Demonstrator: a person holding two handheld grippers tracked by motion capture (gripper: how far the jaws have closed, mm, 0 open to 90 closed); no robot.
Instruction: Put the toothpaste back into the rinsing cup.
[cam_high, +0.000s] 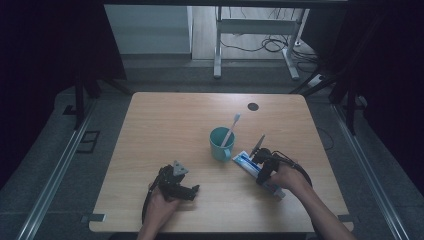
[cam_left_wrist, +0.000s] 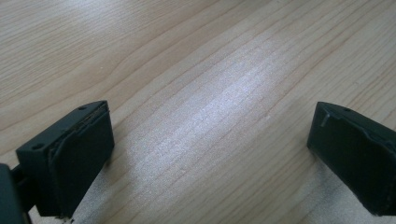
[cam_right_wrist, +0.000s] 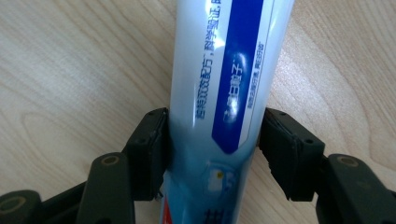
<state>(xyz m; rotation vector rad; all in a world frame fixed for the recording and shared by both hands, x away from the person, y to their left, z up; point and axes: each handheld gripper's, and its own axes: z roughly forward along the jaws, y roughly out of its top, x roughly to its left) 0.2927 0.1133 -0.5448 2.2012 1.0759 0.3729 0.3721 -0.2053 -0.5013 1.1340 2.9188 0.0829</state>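
Two jaws of right gripper (cam_right_wrist: 212, 140) clamp toothpaste tube (cam_right_wrist: 224, 84), tube lying flat on table (cam_high: 165, 120) beside teal cup (cam_high: 220, 143). High view adds toothbrush (cam_high: 231, 129) standing in cup. Left gripper (cam_left_wrist: 205, 154) released, jaws wide over bare wood.

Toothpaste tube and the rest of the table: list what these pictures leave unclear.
- toothpaste tube: in the right gripper view both ends are cut off by the frame edges; in the high view the right gripper and hand cover its middle.
- Whether the pads press the tube: the left one touches it, the right shows a slight gap.
- toothbrush in the teal cup: bristles too small to make out.
- left gripper: open over bare table.
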